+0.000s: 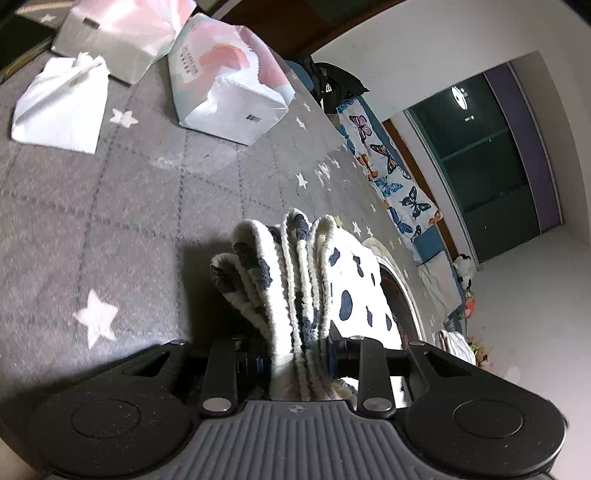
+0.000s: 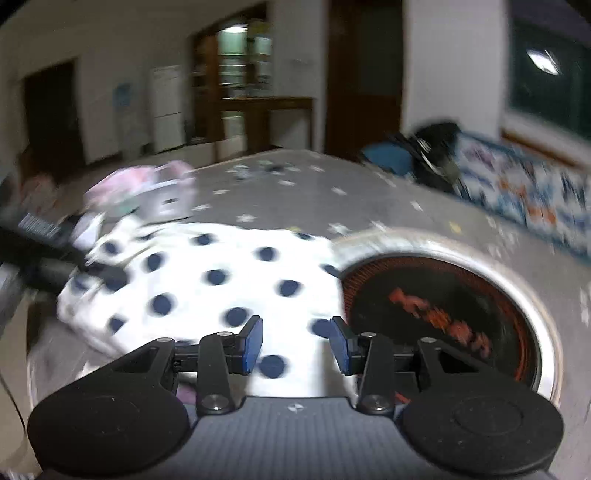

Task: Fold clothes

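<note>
In the left wrist view we see the left gripper [image 1: 295, 360] at lower centre, clamped on a bunched edge of the garment [image 1: 295, 266], which rises before it and spreads to the right over the table cover [image 1: 147, 203]. At the upper left lie a tissue pack [image 1: 229, 85], a second pack [image 1: 114, 33] behind it, and a loose sheet [image 1: 59, 110]. In the right wrist view the right gripper [image 2: 297, 345] hangs apart-jawed over the garment, with a round burner [image 2: 443, 314] to its right.

The left gripper [image 1: 295, 360] is clamped on bunched spotted fleece [image 1: 295, 280]; the right gripper [image 2: 297, 345] hangs with jaws apart, holding nothing.
</note>
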Motion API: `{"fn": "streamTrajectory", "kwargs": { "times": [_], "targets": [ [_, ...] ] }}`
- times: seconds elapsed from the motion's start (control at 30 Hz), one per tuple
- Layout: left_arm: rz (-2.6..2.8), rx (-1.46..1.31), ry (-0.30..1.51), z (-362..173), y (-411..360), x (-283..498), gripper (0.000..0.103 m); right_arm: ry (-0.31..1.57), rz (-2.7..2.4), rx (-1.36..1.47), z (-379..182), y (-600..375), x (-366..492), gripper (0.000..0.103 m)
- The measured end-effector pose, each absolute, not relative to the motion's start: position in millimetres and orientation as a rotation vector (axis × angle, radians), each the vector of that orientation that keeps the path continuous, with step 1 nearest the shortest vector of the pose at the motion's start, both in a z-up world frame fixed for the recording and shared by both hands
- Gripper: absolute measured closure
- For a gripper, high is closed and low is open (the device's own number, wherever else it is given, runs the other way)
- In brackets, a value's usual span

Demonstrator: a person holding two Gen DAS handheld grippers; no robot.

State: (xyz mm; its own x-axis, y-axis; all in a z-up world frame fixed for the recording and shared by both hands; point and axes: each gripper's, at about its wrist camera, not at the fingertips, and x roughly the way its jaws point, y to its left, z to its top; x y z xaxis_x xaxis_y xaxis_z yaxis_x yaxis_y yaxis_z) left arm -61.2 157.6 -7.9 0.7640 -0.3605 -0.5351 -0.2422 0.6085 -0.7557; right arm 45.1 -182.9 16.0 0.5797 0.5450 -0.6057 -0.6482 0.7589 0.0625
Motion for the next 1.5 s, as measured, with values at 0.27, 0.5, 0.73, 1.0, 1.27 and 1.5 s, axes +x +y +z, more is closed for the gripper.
{"fn": "streamTrajectory", "kwargs": {
  "times": [0.27, 0.5, 0.73, 1.0, 1.27, 1.5],
  "targets": [
    [-0.089, -0.849, 0.733, -2, 154, -53, 0.072, 0.788, 0.676, 0.030, -7, -198, 85, 0.063],
    [-0.080, -0.769, 0.738, 4, 150, -49, 0.072, 0.820, 0.703, 0.131, -12, -203, 90, 0.079],
    [-0.092, -0.647, 0.747, 24, 129, -32, 0.072, 0.755, 0.698, 0.152, 6, -213, 72, 0.094],
    [-0.275, -0.562, 0.768, 41, 58, 21, 0.072, 0.673, 0.529, 0.149, 33, -274, 54, 0.095],
    [-0.498, -0.485, 0.821, 41, -46, 80, 0.072, 0.609, 0.266, 0.151, 52, -369, 34, 0.095],
    [-0.633, -0.410, 0.846, 36, -127, 112, 0.072, 0.584, 0.080, 0.155, 53, -429, 23, 0.095]
  ]
}}
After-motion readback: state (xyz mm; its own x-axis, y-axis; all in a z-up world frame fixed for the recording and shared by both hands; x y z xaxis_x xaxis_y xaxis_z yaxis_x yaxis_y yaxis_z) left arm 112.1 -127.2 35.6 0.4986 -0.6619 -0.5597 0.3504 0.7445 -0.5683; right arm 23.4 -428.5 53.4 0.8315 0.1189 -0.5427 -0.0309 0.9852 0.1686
